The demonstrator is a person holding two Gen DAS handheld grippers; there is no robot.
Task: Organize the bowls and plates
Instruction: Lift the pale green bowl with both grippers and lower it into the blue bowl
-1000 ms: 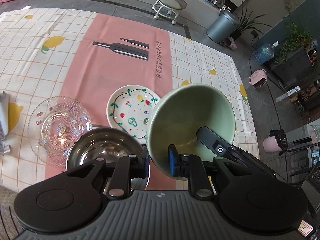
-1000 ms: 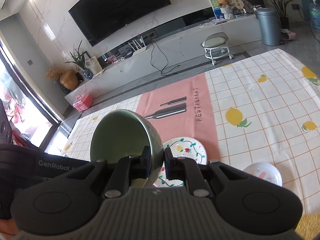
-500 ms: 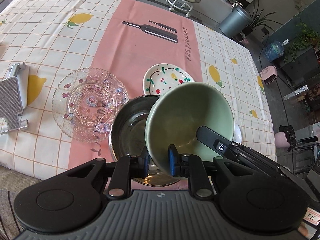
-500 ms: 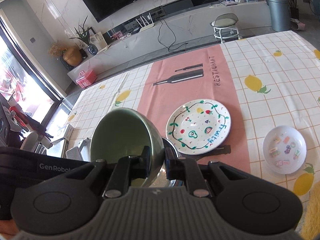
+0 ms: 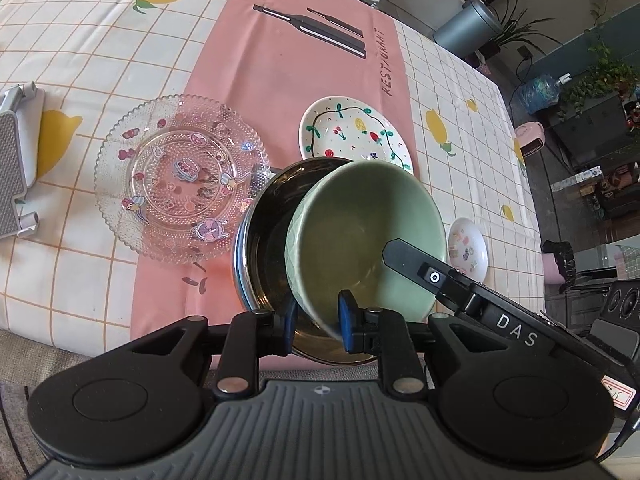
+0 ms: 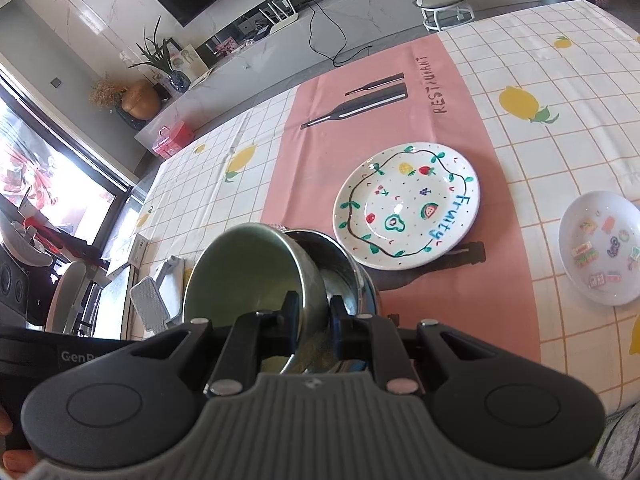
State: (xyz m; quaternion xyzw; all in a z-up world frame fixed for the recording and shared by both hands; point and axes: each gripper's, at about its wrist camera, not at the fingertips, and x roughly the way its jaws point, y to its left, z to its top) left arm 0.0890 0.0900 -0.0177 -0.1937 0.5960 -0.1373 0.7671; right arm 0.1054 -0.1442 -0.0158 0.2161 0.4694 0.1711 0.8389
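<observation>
Nesting is nearly done: the pale green glazed ceramic bowl (image 5: 360, 220) sits tilted inside the wider stainless steel bowl (image 5: 264, 240), low in the centre of the left wrist view, its mouth tipped toward the cameras. It looks stiff, fairly heavy and chippable, with a slick glaze, so the thick rim wall is the sensible place to hold it, one pad inside and one outside.

The right tool (image 6: 314, 312) is clamped on that rim in just this way. The left tool (image 5: 316, 324) straddles the near rim, but its jaws have just parted a little. The inner pad lies against the glaze, while the outer one seems to stand just clear of the wall. I judge the weight is passing to the steel bowl, which could ring or skid on the cloth-covered tabletop (image 5: 100, 40).

Close on the left lies a clear beaded glass plate with cartoon stickers (image 5: 180, 176), its edge just beside the steel bowl and likely fragile. Above, a white plate painted with fruit (image 5: 352, 132) sits near. A small white dish (image 5: 468, 246) lies at the right, and a grey stand (image 5: 12, 160) at the left edge, well apart. Nothing blocks a straight lift away.
</observation>
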